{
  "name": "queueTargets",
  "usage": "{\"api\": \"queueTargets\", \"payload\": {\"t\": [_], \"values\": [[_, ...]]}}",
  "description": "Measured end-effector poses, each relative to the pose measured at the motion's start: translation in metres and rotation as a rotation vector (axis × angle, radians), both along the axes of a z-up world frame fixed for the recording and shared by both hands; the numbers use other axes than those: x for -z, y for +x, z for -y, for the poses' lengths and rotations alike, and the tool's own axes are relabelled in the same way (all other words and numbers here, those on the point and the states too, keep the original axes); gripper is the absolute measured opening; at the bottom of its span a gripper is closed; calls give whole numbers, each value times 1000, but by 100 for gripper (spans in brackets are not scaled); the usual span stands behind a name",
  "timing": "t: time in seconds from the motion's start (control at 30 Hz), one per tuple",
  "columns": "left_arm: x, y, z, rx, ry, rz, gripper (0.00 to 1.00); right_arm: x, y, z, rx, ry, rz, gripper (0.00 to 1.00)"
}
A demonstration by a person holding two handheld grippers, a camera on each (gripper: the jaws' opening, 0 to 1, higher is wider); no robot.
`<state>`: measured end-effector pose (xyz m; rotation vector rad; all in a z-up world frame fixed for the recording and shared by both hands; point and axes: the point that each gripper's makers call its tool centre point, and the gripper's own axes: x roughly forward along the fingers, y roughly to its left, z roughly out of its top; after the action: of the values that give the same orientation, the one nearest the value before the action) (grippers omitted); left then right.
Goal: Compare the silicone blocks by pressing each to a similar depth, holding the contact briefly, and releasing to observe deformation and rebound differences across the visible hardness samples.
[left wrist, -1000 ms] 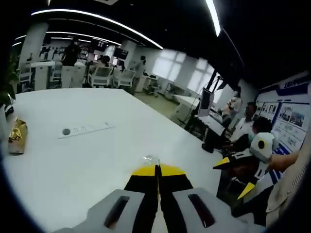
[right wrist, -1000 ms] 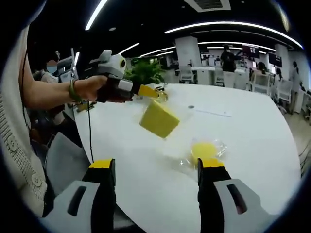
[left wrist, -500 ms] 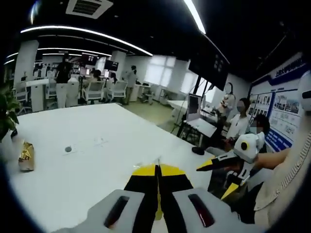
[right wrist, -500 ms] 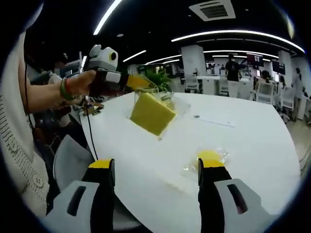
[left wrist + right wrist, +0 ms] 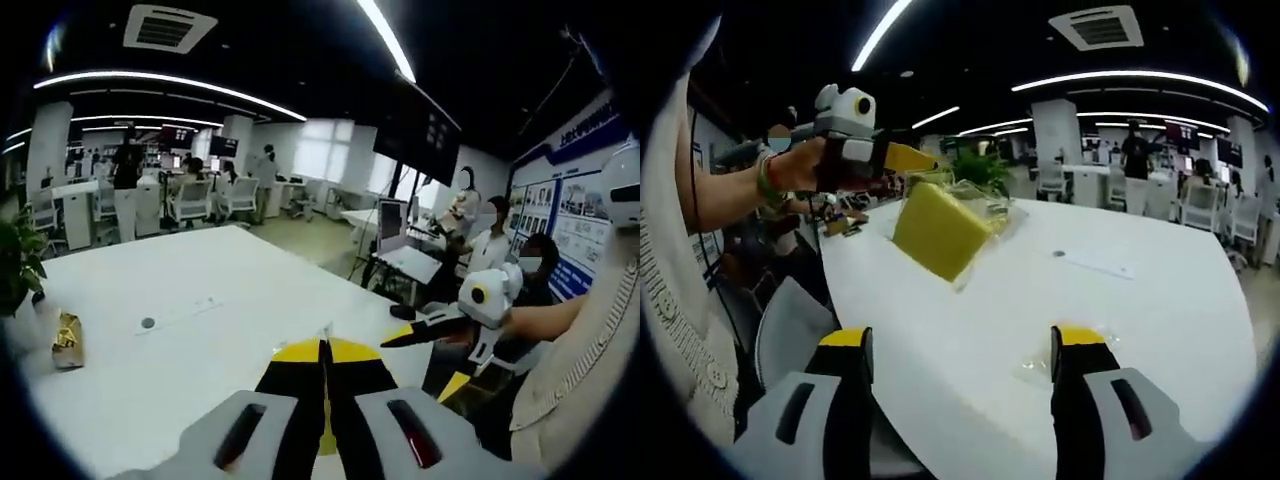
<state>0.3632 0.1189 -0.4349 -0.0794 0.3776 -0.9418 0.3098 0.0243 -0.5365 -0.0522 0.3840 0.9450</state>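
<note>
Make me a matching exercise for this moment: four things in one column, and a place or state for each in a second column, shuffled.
Things:
1. left tool
2. right tool
3. yellow block in clear bag
4. gold packet

Places or states:
A. lying on the white table near the plant
B. jaws spread apart, nothing between them
C. hanging in the air above the table
D. jaws closed, pinching the bag's edge

Pairs: 1-D, 2-B, 3-C, 4-A
</note>
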Motion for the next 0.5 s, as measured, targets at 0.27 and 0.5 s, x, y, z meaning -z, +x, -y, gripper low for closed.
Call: {"api": "queueTargets", "payload": {"t": [0.27,0.5], "values": [[0,-3,2,36,21,0,0,-6,15,-3,-65,-24,18,70],[3,-4,7,83,46,-2,0,-9,29,-12,-162,-72,23,71]]}}
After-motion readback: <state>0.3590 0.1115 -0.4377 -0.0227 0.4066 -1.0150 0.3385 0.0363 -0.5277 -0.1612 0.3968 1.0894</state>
